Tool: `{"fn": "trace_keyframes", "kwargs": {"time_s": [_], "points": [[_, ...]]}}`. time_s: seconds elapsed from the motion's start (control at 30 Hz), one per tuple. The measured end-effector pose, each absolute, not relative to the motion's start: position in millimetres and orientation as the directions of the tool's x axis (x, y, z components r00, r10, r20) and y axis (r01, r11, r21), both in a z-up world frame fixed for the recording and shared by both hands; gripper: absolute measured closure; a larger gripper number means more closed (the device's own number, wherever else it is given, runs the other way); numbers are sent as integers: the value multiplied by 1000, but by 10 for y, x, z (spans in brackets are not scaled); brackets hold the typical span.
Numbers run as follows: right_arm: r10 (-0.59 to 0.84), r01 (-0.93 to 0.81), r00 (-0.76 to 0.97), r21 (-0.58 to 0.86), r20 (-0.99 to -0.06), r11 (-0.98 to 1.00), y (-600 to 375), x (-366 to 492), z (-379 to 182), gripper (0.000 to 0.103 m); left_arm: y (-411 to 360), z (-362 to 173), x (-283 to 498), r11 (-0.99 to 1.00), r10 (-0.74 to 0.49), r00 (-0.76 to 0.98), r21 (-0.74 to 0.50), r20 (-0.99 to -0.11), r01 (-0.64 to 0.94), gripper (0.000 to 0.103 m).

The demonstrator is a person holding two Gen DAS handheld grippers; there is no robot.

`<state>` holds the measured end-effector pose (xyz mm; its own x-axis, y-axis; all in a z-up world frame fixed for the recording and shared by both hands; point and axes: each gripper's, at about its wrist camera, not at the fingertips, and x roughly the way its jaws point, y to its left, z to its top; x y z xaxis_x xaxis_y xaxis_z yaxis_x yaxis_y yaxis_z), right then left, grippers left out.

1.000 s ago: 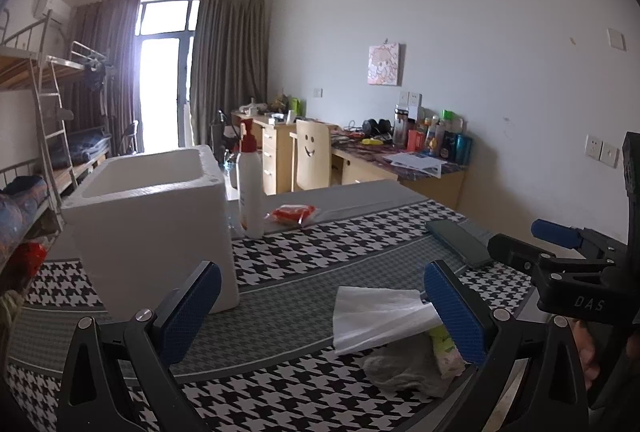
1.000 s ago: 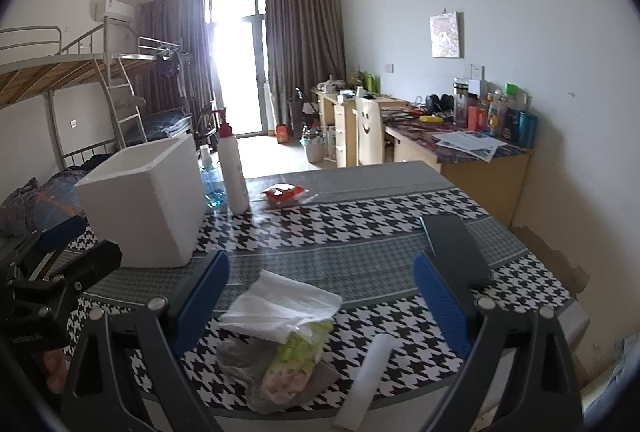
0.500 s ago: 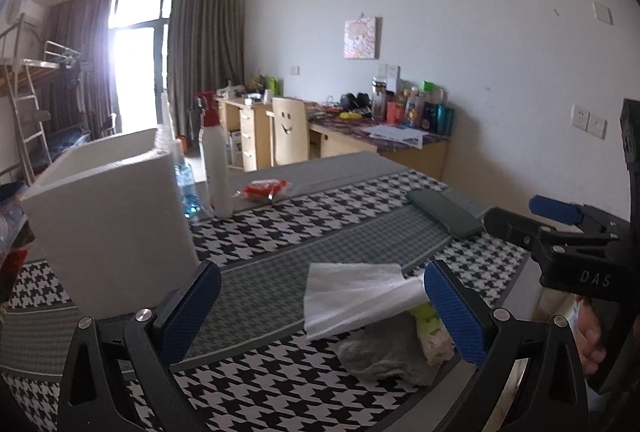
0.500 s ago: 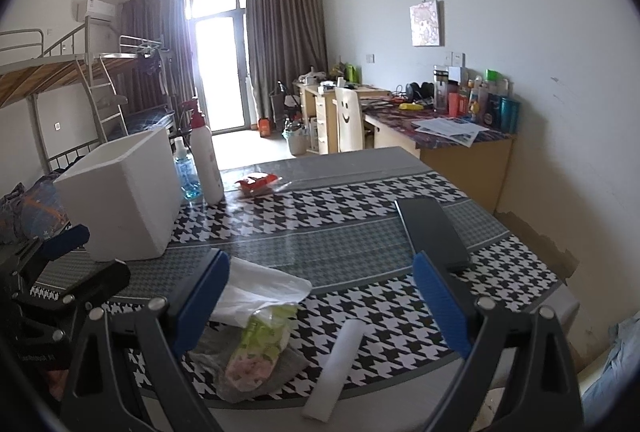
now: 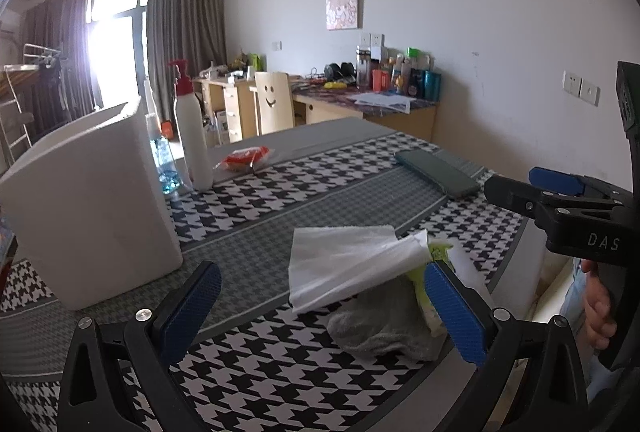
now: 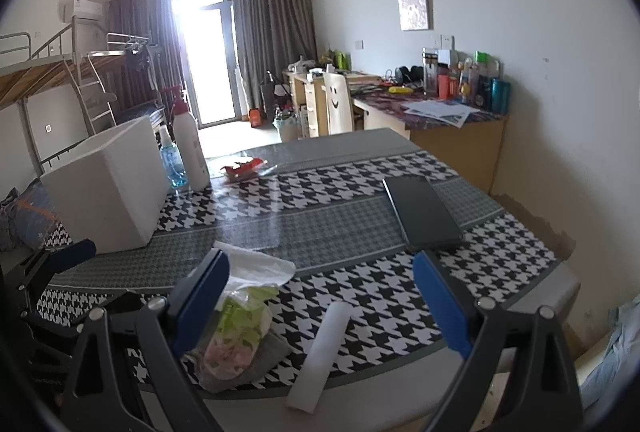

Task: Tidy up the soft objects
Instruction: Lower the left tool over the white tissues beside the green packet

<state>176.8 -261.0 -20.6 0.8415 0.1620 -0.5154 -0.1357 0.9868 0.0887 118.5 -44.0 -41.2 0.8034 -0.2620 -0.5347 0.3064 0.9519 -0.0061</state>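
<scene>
A pile of soft things lies near the table's front edge: a white crumpled tissue bag, a grey cloth under it, and a green-and-pink soft pack. A white foam roll rests to the right of the pile. My left gripper is open, low over the table, its right finger beside the pile. Over the same pile, my right gripper also stands open, with the soft pack by its left finger. A white foam box stands at the left.
A white pump bottle, a blue bottle and a red packet sit behind the box. A dark flat slab lies at the right. The houndstooth table ends just right of it. Desks and a chair stand beyond.
Both grippers have come lower and closer to the pile of soft things. The left view has swung right, so the foam box now sits at its left edge. Both stay open.
</scene>
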Motion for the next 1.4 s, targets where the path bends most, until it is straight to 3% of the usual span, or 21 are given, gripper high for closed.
{"fn": "trace_keyframes", "kwargs": {"time_s": [0.57,0.87,1.4], "points": [[135,-94,800,101,-585,990,-2754,1767,-517,8,-587,-590,1370,947,-249,775,23,-581,321,1],[145,-89,778,120,-612,989,-2805,1791,-627,8,-687,-639,1429,933,-251,762,59,-597,354,7],[228,-168,762,155,-606,973,-2740,1747,-645,8,-842,-769,1592,909,-268,705,71,-657,411,42]]}}
